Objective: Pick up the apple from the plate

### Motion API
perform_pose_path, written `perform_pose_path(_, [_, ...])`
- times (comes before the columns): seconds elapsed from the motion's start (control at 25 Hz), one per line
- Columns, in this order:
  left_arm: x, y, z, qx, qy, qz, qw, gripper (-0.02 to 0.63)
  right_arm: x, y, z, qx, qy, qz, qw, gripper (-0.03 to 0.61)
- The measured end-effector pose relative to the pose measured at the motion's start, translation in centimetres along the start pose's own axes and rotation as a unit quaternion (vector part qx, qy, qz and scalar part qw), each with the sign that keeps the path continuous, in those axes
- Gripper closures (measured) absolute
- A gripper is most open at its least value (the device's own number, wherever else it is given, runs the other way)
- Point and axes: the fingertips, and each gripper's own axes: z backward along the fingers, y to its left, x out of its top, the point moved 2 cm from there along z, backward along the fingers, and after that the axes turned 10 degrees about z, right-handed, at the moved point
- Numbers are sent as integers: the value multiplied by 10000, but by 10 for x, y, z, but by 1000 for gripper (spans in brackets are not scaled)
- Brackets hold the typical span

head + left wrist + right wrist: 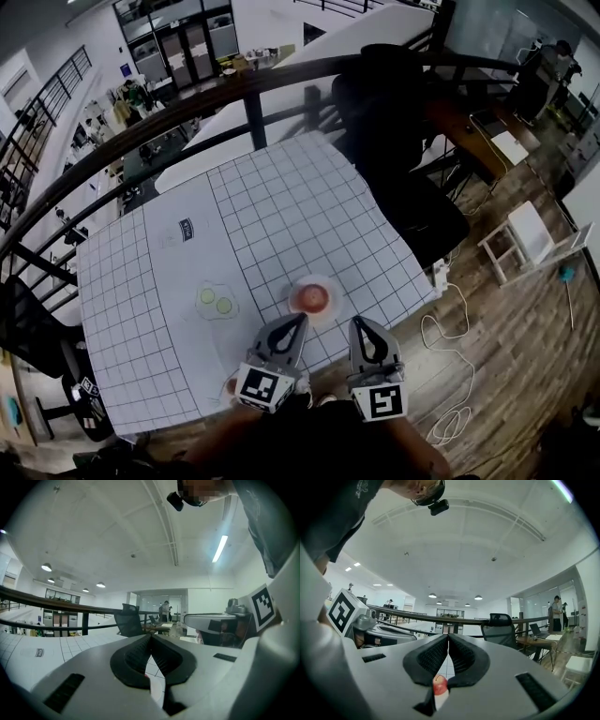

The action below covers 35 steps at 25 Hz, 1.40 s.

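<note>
With left claw (302,320) and right claw (362,324) both closed near the plate (336,289), the right should open before straddling the apple (310,297).

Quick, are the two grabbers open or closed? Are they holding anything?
Left gripper: closed, holding nothing.
Right gripper: closed, holding nothing; the apple sits on the plate.

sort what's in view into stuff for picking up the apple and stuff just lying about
For the job: apple; its plate; left gripper and right gripper, both shut.

Lying about: dish with two green pieces; black chair; white stool; floor cable.
</note>
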Motion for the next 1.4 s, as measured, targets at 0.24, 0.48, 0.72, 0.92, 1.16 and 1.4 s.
perform_pose_path(0.24, [-10,13,-12,38,222,-407,9989,595,-4,0,-23,166,-20,337,9993,554])
perform_pose_path(0.48, [-11,16,-23,224,156,-179,9995,595,-14,-6,-38,381,-28,126,9992,554])
perform_pose_path(0.72, [-10,18,-29,316,14,102,9994,595,-25,-5,-44,701,71,18,9975,554])
perform_pose_path(0.92, [-21,21,-32,487,120,-236,9985,595,-42,-6,-47,854,208,-62,9961,554])
perform_pose_path(1.16, [-41,31,-34,629,302,-136,9975,464,-51,-8,-53,858,268,-194,9958,554])
perform_pose_path(1.4, [-62,37,-48,557,508,-129,9971,287,-61,-14,-54,842,344,-202,9957,554])
